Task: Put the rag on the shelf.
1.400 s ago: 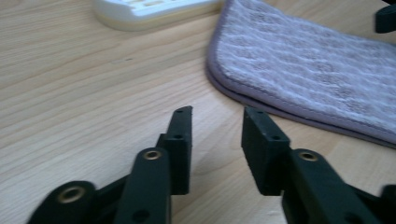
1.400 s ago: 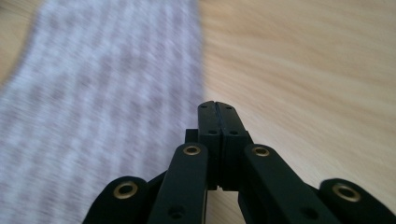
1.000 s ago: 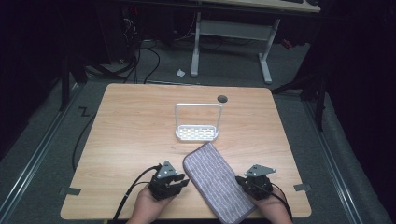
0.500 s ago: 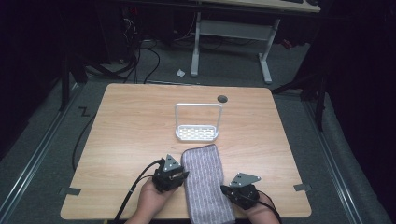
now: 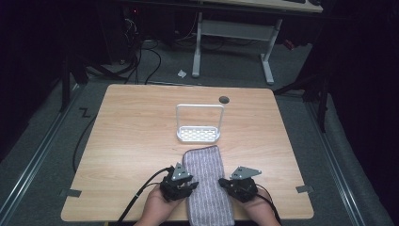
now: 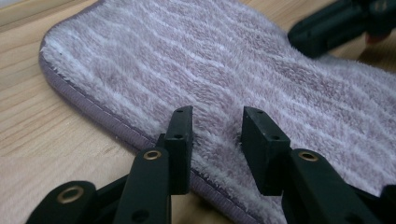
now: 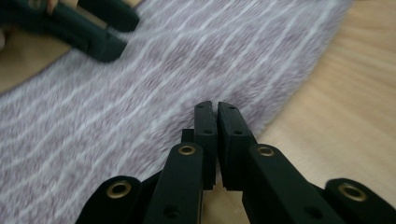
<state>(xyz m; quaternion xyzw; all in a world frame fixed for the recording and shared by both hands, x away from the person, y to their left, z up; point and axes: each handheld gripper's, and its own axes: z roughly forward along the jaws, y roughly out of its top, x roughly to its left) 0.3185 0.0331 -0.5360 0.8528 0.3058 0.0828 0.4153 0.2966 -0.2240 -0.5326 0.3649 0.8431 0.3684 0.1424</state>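
A striped purple towel (image 5: 207,186) is laid flat on the near middle of the bench (image 5: 131,141), its near end reaching the bench edge and its far end stopping just short of a white wire rack (image 5: 199,123). The left tongs (image 6: 215,135) are held at the towel's left hemmed edge with the jaws parted and nothing between them. The right tongs (image 7: 215,122) are held at its right edge with the jaws nearly closed; whether any pile is pinched cannot be told. The towel is judged light, soft and limp, likely to sag and fold when lifted, so the bound hem (image 6: 88,100) near a corner is judged the surest place to be gripped.
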